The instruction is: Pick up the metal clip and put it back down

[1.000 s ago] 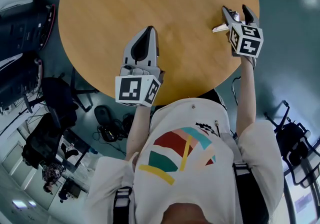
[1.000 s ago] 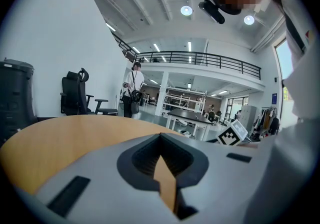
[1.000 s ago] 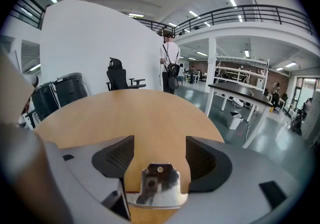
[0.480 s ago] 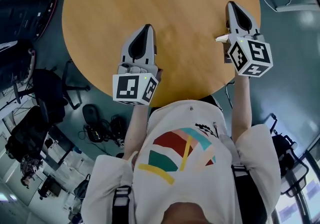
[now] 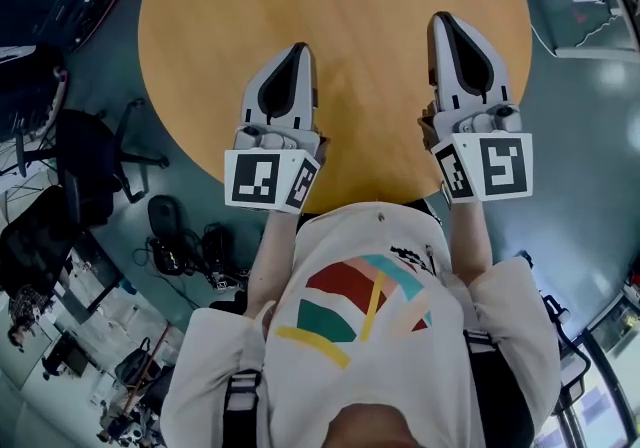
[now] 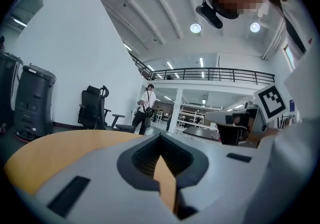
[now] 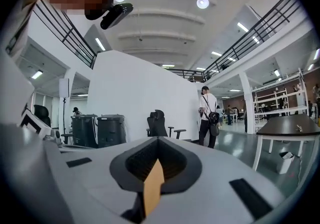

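Fingers [image 5: 442,56] of right gripper [image 5: 447,22] closed, holding nothing | left gripper [image 5: 297,49] likewise | metal clip [image 5: 426,122]: possibly pale sliver beside right gripper's body, behind its fingertips.

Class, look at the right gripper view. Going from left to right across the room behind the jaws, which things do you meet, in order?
dark bins → office chair → standing person → dark-topped table
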`<move>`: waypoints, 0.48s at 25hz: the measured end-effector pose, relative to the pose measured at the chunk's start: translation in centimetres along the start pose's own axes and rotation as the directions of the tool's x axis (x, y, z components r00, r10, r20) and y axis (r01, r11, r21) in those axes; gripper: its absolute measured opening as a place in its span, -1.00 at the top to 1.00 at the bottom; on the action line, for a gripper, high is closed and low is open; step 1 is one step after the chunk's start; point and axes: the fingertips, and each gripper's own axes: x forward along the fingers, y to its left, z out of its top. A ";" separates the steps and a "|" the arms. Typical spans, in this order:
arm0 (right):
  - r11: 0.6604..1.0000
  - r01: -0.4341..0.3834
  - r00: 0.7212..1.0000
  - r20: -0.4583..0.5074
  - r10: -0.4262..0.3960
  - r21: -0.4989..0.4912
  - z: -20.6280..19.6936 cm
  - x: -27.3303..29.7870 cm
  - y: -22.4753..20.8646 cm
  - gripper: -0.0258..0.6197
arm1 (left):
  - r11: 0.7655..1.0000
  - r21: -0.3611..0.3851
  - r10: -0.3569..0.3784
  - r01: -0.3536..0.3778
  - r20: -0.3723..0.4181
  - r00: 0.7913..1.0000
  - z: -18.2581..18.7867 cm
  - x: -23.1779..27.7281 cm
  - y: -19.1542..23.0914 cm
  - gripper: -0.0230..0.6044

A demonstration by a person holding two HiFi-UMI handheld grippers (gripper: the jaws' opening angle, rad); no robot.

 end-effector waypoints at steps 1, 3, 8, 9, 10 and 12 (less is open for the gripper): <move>1.000 -0.001 1.000 0.003 0.001 0.004 0.1 -0.1 0.6 0.88 | 1.000 -0.002 0.001 -0.001 0.003 1.000 0.2 -0.2 0.1 0.79; 1.000 0.000 1.000 0.006 0.000 0.029 -0.1 -0.3 1.5 0.88 | 1.000 -0.005 0.001 -0.001 0.008 1.000 0.3 -0.5 0.1 0.79; 0.995 -0.051 0.998 -0.025 0.053 0.080 -1.5 -0.4 3.7 0.88 | 1.000 -0.013 0.005 -0.005 0.022 1.000 0.5 -0.7 0.3 0.79; 0.995 -0.062 0.997 -0.032 0.065 0.080 -1.8 -0.4 4.2 0.88 | 1.000 -0.013 0.003 -0.003 0.023 1.000 0.5 -0.7 0.3 0.79; 0.994 -0.071 0.997 -0.038 0.074 0.077 -2.1 -0.4 4.6 0.88 | 1.000 -0.011 0.001 0.000 0.024 1.000 0.5 -0.6 0.2 0.79; 0.995 -0.081 0.995 -0.046 0.084 0.062 -2.3 -0.4 5.1 0.88 | 1.000 -0.008 -0.004 0.004 0.026 1.000 0.6 -0.6 0.0 0.79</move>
